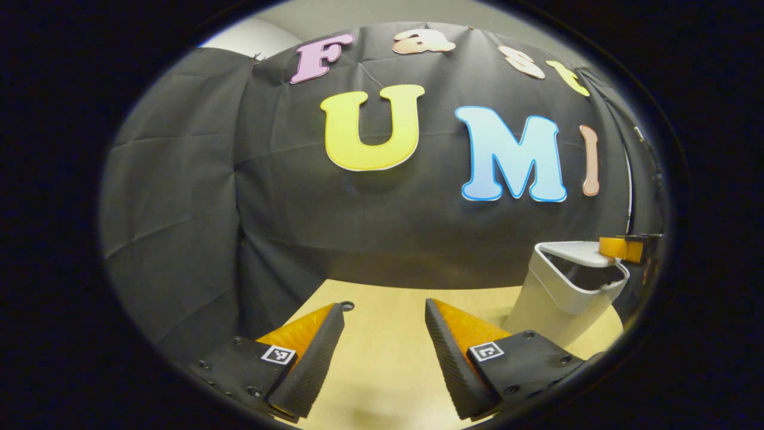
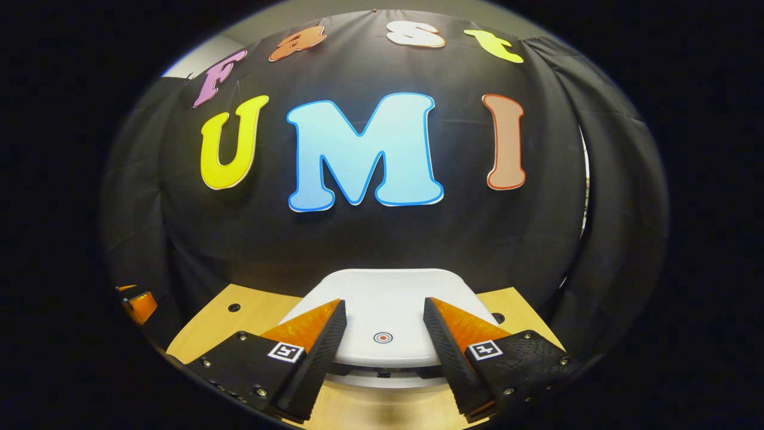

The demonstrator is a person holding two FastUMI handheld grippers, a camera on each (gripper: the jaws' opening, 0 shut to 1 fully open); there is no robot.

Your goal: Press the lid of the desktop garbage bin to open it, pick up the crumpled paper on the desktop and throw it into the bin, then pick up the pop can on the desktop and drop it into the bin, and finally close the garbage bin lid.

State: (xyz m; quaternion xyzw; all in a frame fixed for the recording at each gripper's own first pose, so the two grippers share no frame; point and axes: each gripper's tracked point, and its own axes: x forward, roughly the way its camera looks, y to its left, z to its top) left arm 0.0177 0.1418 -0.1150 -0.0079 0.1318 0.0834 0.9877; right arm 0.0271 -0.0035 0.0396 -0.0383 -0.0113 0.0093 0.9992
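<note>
The white desktop bin stands on the table at the right in the left gripper view. Its lid sits tilted, with a dark gap below it on the near side. The right gripper touches the lid's far right edge there. In the right gripper view the white lid lies just below and ahead, with a small red ring mark between the fingers. My right gripper is open over the lid. My left gripper is open above bare table, left of the bin, holding nothing.
The light wooden table ends at the black cloth wall behind. A small hole marks the tabletop left of the bin. The left gripper shows at the far left edge of the right gripper view.
</note>
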